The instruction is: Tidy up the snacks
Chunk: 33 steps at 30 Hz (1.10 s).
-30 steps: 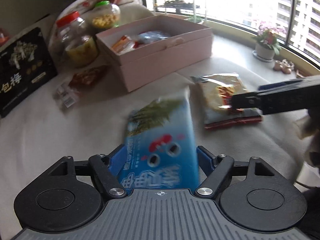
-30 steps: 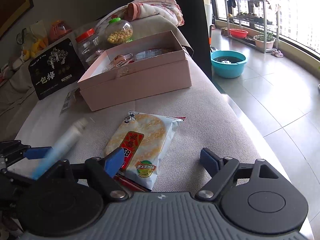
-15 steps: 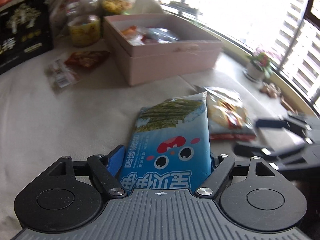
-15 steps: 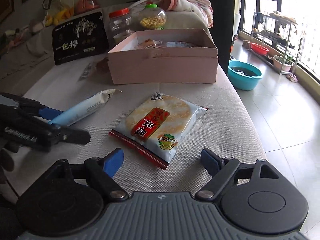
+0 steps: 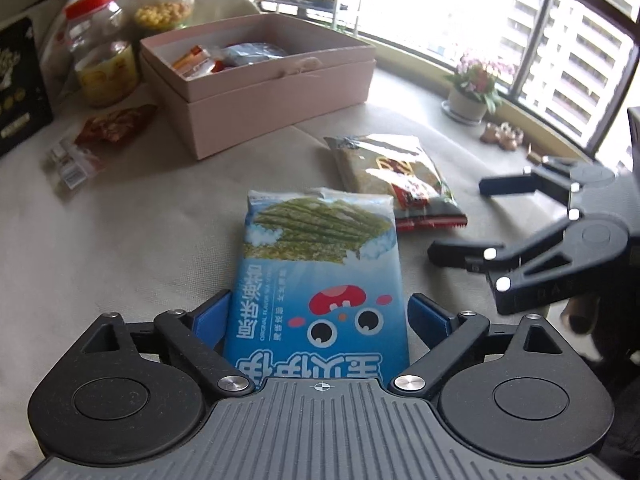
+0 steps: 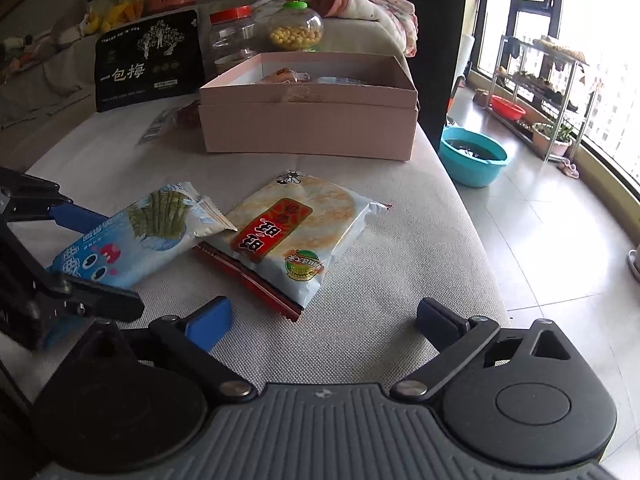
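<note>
My left gripper [image 5: 320,312] is shut on a blue seaweed snack pack [image 5: 320,276], fingers pressing both its sides; the pack's far end rests low over the grey cushion. It also shows in the right wrist view [image 6: 132,240]. A rice cracker pack [image 6: 296,236] lies flat just right of it, also seen in the left wrist view [image 5: 396,180]. My right gripper [image 6: 324,320] is open and empty, just short of the cracker pack. The open pink box [image 6: 308,108] with several snacks inside stands farther back.
Two plastic jars [image 6: 296,28] and a black plum bag [image 6: 148,64] stand behind the box. Small snack packets [image 5: 104,132] lie left of the box. The cushion's right edge [image 6: 472,232] drops to a tiled floor with a teal basin [image 6: 472,156].
The left gripper has lowered and levelled the seaweed pack beside the cracker pack. The right gripper has pulled back and swung to face the cracker pack, staying open.
</note>
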Each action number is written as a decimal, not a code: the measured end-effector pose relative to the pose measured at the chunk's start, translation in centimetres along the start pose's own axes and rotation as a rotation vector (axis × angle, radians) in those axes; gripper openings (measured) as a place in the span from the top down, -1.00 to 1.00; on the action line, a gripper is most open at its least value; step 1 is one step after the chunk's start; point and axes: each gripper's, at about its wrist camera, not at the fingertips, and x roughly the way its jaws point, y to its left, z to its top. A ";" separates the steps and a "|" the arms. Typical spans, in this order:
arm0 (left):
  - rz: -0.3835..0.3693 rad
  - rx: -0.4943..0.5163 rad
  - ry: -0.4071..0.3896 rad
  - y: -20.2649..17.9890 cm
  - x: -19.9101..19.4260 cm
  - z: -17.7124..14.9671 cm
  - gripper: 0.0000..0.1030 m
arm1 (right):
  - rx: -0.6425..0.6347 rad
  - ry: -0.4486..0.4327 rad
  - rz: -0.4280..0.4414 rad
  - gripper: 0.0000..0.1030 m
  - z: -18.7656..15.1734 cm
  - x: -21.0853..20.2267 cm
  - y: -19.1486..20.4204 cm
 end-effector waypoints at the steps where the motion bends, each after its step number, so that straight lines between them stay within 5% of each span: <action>1: -0.007 -0.023 -0.006 0.3 0.0 0.1 -0.87 | -0.002 -0.004 0.000 -0.96 -0.1 0.0 0.1; 8: 0.030 -0.092 -0.043 1.2 -0.5 0.2 -0.73 | 0.032 -0.023 0.008 -1.00 -1.0 -0.3 -0.1; 12: 0.163 -0.156 -0.078 2.8 -1.9 -0.5 -0.73 | 0.007 -0.009 0.001 -1.00 -0.8 -0.4 0.3; 15: 0.163 -0.271 -0.062 4.4 -2.4 -1.2 -0.73 | 0.027 0.035 0.021 -1.00 0.8 0.1 0.1; 22: 0.201 -0.235 -0.064 3.5 -2.1 -1.2 -0.74 | 0.215 0.068 0.133 -0.92 5.5 2.6 -0.2; 33: 0.211 -0.215 -0.080 3.2 -2.1 -1.8 -0.74 | -0.018 0.062 0.087 -0.72 6.5 4.6 5.0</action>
